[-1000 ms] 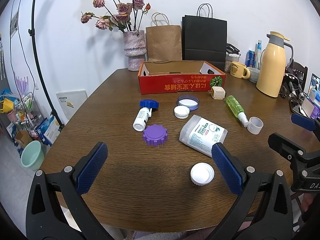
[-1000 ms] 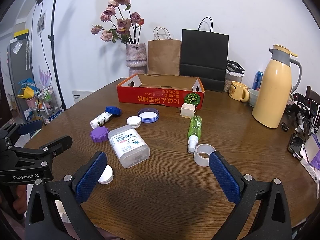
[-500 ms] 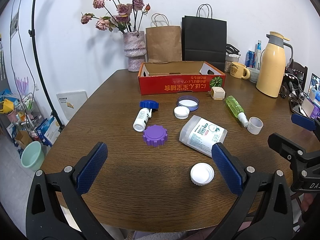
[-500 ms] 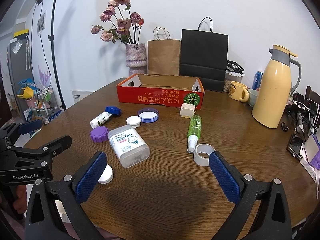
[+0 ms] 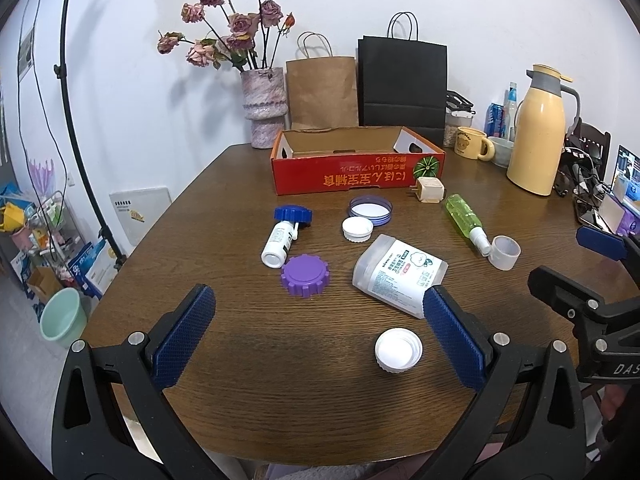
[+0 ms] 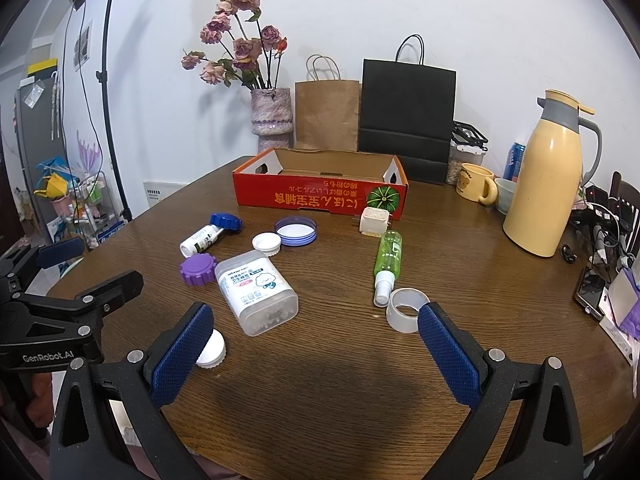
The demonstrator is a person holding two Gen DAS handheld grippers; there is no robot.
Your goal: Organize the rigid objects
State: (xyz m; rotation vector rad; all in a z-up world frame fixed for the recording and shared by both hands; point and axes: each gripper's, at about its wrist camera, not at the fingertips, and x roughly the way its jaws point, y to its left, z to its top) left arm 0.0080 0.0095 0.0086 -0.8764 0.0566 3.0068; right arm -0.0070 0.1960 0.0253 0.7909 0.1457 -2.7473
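Loose items lie on the round wooden table [image 5: 240,360]: a clear cotton-swab box [image 5: 398,274] on its side, a purple ridged lid [image 5: 305,275], a white cap [image 5: 398,349], a small white bottle [image 5: 278,242], a blue lid [image 5: 293,214], a green spray bottle [image 6: 387,258] and a tape roll [image 6: 407,309]. An open red cardboard box [image 5: 356,168] stands behind them. My left gripper [image 5: 316,334] hovers open over the near edge with nothing in it. My right gripper [image 6: 314,352] is open too, short of the swab box [image 6: 256,290].
A yellow thermos [image 6: 550,176], a mug [image 6: 476,182], a flower vase [image 5: 264,108] and two paper bags [image 5: 402,82] line the back. A white plug adapter [image 5: 429,191] and a blue-rimmed lid [image 5: 370,210] sit before the red box. Phones and cables crowd the right edge [image 6: 600,268].
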